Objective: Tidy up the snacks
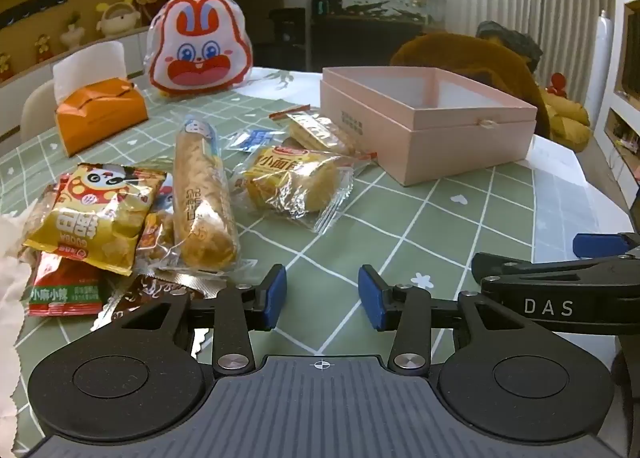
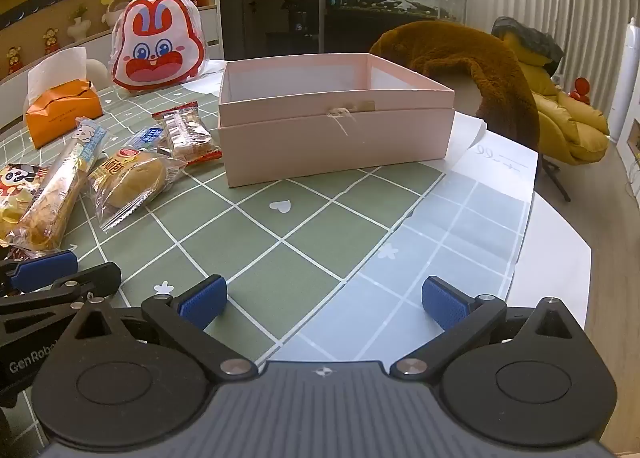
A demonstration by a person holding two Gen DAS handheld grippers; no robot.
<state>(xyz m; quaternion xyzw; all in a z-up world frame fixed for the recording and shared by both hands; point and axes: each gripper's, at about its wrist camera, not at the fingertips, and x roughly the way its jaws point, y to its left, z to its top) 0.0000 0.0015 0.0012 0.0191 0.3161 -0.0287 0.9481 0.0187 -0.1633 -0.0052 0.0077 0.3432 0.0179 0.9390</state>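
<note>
Open pink cardboard box [image 2: 336, 130] on green checked tablecloth [image 2: 280, 258]; wrapped snack packets [image 1: 200, 194] heaped left of box; orange tissue pack [image 1: 100, 118] behind heap.

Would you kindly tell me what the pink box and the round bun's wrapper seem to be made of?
Pink box: likely matte paperboard, given its crisp folded edges and dull, even surface. Bun's wrapper: thin clear plastic film, glossy and crinkled, with a serrated sealed end.

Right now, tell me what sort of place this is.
Probably a home living or dining room: a table under a green checked tablecloth, a yellow padded armchair, and wooden shelves of small figurines.
</note>
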